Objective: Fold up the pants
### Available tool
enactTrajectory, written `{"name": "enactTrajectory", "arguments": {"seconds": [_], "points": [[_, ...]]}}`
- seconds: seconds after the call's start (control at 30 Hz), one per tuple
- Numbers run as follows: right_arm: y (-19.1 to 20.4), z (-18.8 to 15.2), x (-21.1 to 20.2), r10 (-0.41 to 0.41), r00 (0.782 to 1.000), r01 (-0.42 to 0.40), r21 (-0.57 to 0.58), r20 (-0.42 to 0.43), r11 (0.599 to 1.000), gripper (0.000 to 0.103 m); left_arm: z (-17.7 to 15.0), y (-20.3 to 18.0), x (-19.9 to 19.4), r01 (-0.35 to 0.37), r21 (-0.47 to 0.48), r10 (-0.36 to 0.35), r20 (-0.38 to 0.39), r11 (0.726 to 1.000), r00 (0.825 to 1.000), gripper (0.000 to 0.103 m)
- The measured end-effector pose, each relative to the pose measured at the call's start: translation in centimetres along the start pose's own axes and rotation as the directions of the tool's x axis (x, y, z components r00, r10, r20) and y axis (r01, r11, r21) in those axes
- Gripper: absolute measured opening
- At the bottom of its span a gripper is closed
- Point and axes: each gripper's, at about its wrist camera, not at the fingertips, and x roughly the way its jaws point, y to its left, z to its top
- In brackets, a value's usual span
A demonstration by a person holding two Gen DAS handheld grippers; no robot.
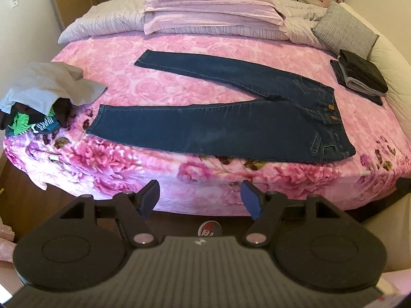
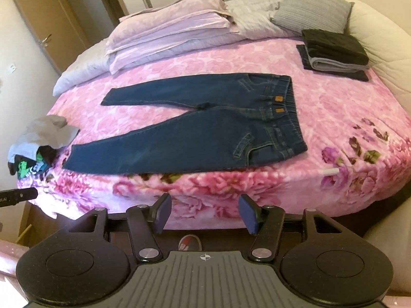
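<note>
While both tongs point(image 1: 200, 197) point(image 2: 204, 213) gape empty, dark jeans point(image 1: 231, 120) lie flat, legs splayed.

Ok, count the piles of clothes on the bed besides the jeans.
2: a messy pile at the bed's left edge, and a folded stack at the far right near the grey cushion. More may be hidden.
</note>
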Motion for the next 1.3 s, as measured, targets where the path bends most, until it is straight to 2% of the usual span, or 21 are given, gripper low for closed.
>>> {"name": "enactTrajectory", "arguments": {"seconds": [0.5, 1.3], "points": [[1.4, -1.5, -0.4, 0.016, 1.0, -0.016, -0.025, -0.011, 1.0, 0.055, -1.4, 0.2, -1.9, -0.015, 0.011, 0.015, 0.016, 1.0, 1.0, 0.068], [0.7, -0.4, 0.0, 0.027, 1.0, -0.027, -0.019, -0.007, 0.999, 0.055, -0.5, -0.3, -1.5, -0.03, 0.007, 0.03, 0.015, 1.0, 0.999, 0.071]]}}
